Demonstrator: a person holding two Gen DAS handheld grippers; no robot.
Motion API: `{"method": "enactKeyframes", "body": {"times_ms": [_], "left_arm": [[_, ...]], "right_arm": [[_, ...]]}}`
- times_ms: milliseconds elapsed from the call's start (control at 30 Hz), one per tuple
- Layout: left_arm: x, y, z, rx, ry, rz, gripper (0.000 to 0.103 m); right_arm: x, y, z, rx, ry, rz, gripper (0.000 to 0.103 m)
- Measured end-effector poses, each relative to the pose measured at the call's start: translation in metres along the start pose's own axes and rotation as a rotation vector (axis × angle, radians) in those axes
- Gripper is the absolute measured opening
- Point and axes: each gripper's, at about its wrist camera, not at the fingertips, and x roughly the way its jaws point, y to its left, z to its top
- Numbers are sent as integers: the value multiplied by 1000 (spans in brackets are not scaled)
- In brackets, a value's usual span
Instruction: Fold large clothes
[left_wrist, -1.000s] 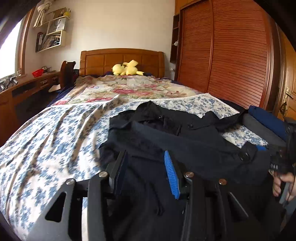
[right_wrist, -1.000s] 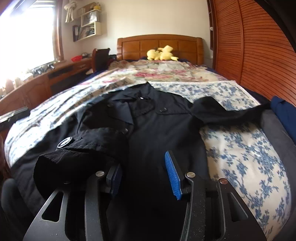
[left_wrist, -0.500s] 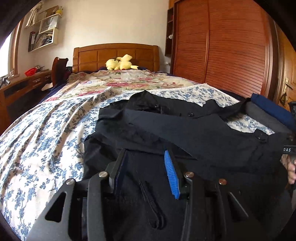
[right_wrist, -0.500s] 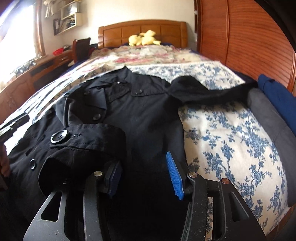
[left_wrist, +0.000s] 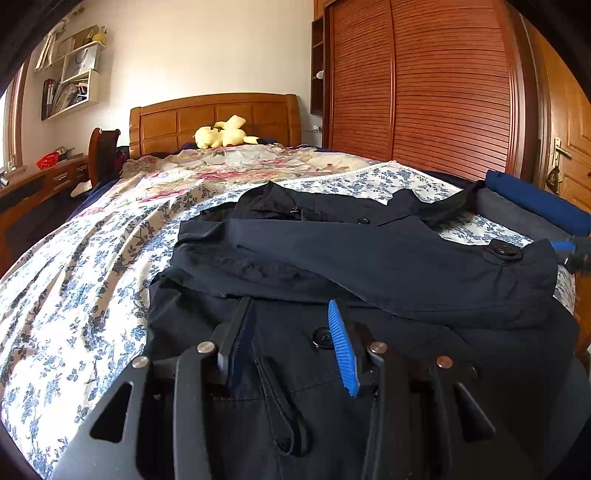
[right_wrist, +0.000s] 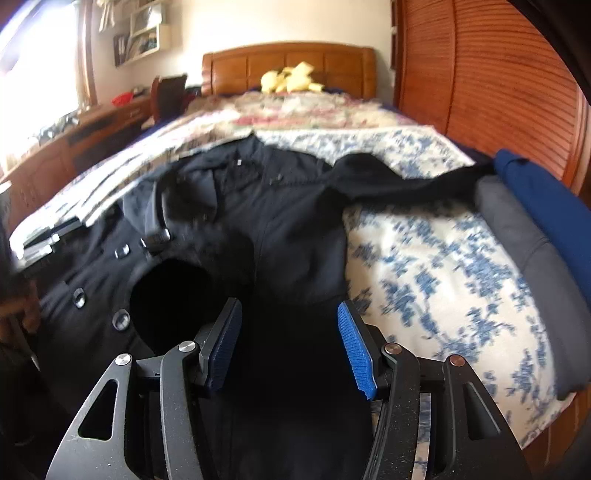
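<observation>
A bedroom, seen from two cameras that look along hand-held grippers over a bed (left_wrist: 74, 280) with a blue-flowered white cover.

A large black coat (left_wrist: 369, 258) lies spread on the cover, its collar toward the wooden headboard (left_wrist: 214, 118) at 12 o'clock. One sleeve (left_wrist: 388, 266) is folded across the body of the coat, its buttoned cuff pointing to 3 o'clock in the left view. The other sleeve (right_wrist: 406, 181) stretches out sideways toward 2 o'clock in the right view, its end touching a stack of folded grey and blue clothes (right_wrist: 524, 229) at the bed's edge.

The left gripper (left_wrist: 291, 336) sits low over the coat's lower front, at 6 o'clock in its own view. Its jaws stand partly apart; coat fabric and a button lie below and between them, but whether the pads press on the cloth cannot be told.

The right gripper (right_wrist: 290, 343) is at 6 o'clock in its view, over the coat's edge. Its jaws have just been opening and stand apart; dark cloth lies below the gap and nothing is pinched. The folded sleeve's open cuff (right_wrist: 170, 299) lies just beside it at 9 o'clock. This view is blurred.

A yellow soft toy (left_wrist: 221, 134) rests against the headboard. A slatted wooden wardrobe (left_wrist: 443, 85) fills 1 to 3 o'clock.
</observation>
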Motion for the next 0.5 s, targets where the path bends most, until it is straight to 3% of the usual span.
{"method": "enactKeyframes", "body": {"times_ms": [267,500], "left_arm": [[-4,2,-1,-18,-16,-9,40],[-7,6,-1,-42,-24,-24,40]], "right_arm": [[-34,18,30,-33,-93,35,59],[-7,48,35,-92,-31,95,60]]}}
